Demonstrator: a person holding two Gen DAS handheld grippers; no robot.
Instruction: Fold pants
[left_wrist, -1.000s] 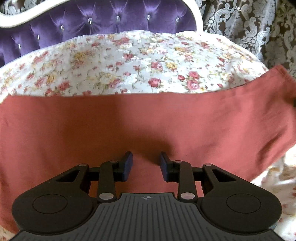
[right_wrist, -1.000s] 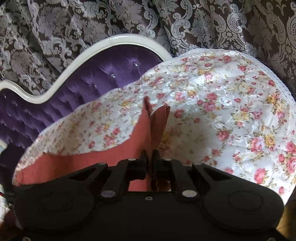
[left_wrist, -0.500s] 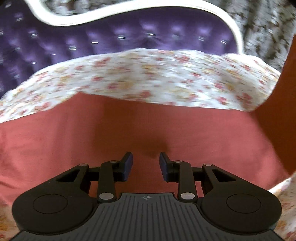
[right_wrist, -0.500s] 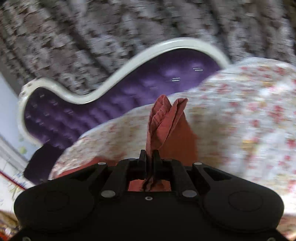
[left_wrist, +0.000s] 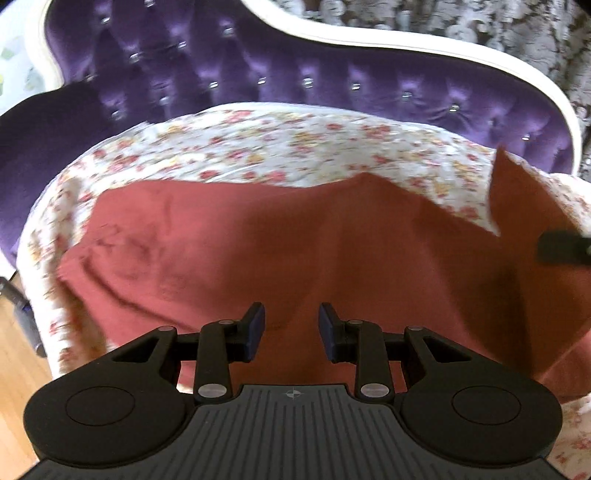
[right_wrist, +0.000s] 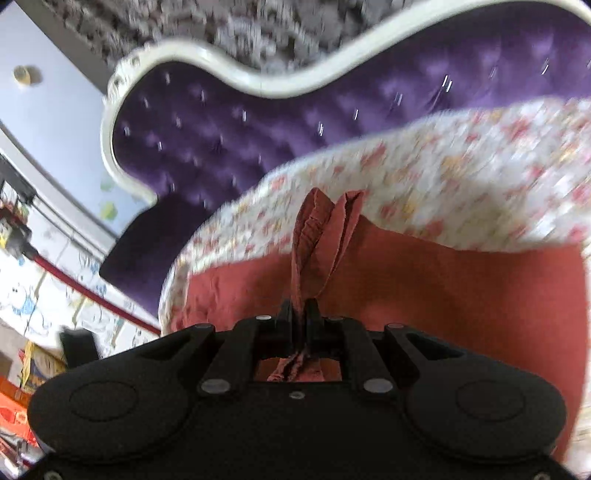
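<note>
The rust-red cotton pants (left_wrist: 258, 236) lie spread across the white floral-print bed cover (left_wrist: 280, 147), which sits in front of the purple tufted velvet headboard with a cream frame (left_wrist: 258, 66).

Left unit: the black two-finger left gripper (left_wrist: 291, 328) hangs above the near part of the pants. Its jaws stand apart with a clear gap between them, and nothing is held. Red fabric shows through the gap below the blue-faced fingertips (left_wrist: 255, 325). Contact between the fingertips and the cloth cannot be determined.

Right unit: the black two-finger right gripper (right_wrist: 299, 314) has its jaws pressed together on a bunched edge of the pants (right_wrist: 325, 229). The gathered fabric stands up beyond the fingertips in two ridged folds, and a short piece passes back between the jaws toward the gripper body. In the left wrist view, the right-hand part of the pants rises off the bed cover as a raised flap (left_wrist: 517, 206), with a dark, blurred part of the right gripper (left_wrist: 561, 247) next to it.

The right wrist view is motion-blurred. A patterned grey damask curtain (left_wrist: 480, 26) hangs behind the headboard.
</note>
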